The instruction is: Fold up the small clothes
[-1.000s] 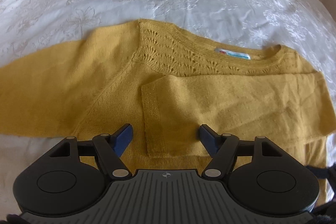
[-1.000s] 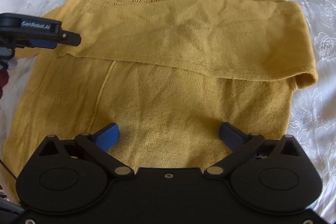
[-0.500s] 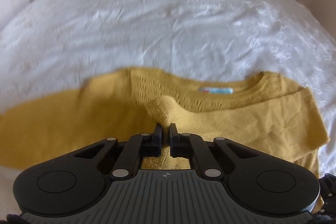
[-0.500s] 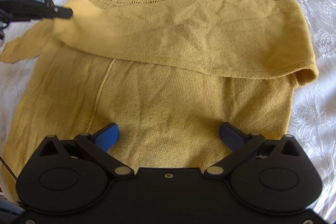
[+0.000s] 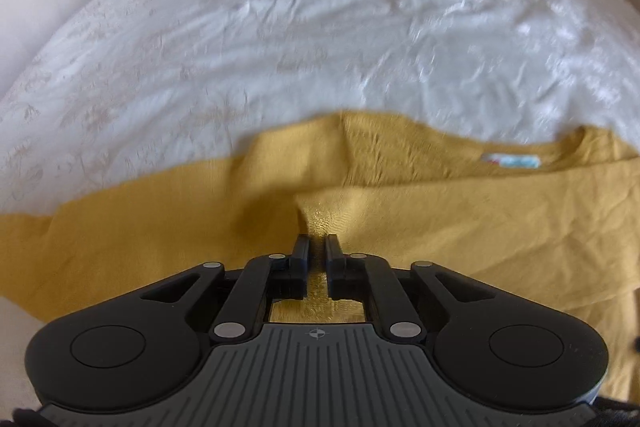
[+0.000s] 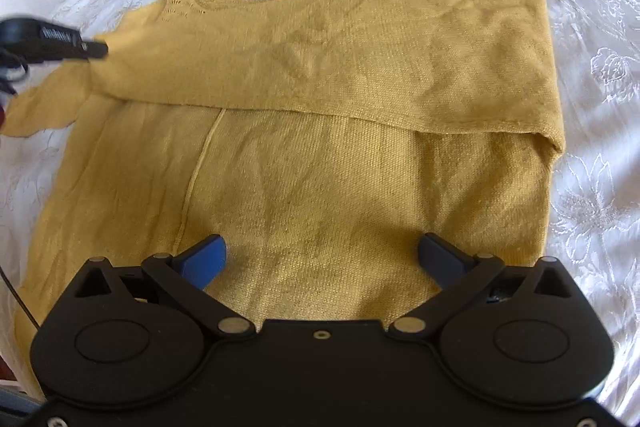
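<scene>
Left gripper has clamped the sweater sleeve cuff and lifted it — refolding likely; right gripper hovers, tongs apart

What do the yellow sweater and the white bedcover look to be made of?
Yellow sweater: a fine, matte knit, probably cotton or wool blend; ribbed stitches and openwork near the collar show. White bedcover: woven fabric with a slight sheen and raised floral pattern, perhaps jacquard or embroidery.
</scene>
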Motion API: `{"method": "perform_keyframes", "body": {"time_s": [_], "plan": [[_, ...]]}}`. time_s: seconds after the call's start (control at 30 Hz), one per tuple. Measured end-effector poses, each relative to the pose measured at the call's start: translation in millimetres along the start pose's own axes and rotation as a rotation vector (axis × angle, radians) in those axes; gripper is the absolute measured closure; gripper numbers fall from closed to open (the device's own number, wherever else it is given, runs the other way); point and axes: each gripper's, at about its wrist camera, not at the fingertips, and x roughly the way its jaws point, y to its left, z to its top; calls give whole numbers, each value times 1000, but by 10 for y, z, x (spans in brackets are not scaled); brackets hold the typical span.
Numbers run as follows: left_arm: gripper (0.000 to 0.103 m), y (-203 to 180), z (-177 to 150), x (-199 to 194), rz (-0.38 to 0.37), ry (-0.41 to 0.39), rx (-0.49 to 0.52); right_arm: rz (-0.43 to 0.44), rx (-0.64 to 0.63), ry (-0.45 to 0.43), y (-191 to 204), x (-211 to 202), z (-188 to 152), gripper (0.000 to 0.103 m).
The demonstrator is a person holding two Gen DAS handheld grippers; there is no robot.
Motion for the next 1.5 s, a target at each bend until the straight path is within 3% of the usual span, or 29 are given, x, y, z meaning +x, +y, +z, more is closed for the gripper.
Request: {"method": "perform_keyframes", "body": {"time_s": [0.03, 0.1, 0.13, 0.27, 0.3, 0.6, 0.93, 1.17, 1.5], "plan": [[91, 21, -25, 62, 5, 23, 0, 9, 7, -11, 6, -41, 17, 0], [66, 74, -88, 201, 12, 83, 1, 16, 13, -31, -4, -108, 62, 0], [61, 109, -124, 233, 6, 98, -8, 16, 16, -33, -11, -123, 80, 0], [25, 235, -216, 249, 20, 93, -51, 20, 57, -19, -63, -83, 78, 0], [21, 282, -230, 252, 11, 103, -68, 18, 61, -15, -62, -65, 73, 0], [19, 781, -518, -146, 19, 56, -240, 46, 17, 14, 182, -146, -8, 0], [14, 1901, -829, -398, 107, 37, -402, -7, 4, 89, 595, -126, -260, 0], [13, 2689, -840, -338, 130, -7, -510, -30, 40, 52, 908, -216, -258, 0], [13, 3592, -699, -48, 168, -59, -586, -51, 27, 23, 1401, -230, -139, 0]]}}
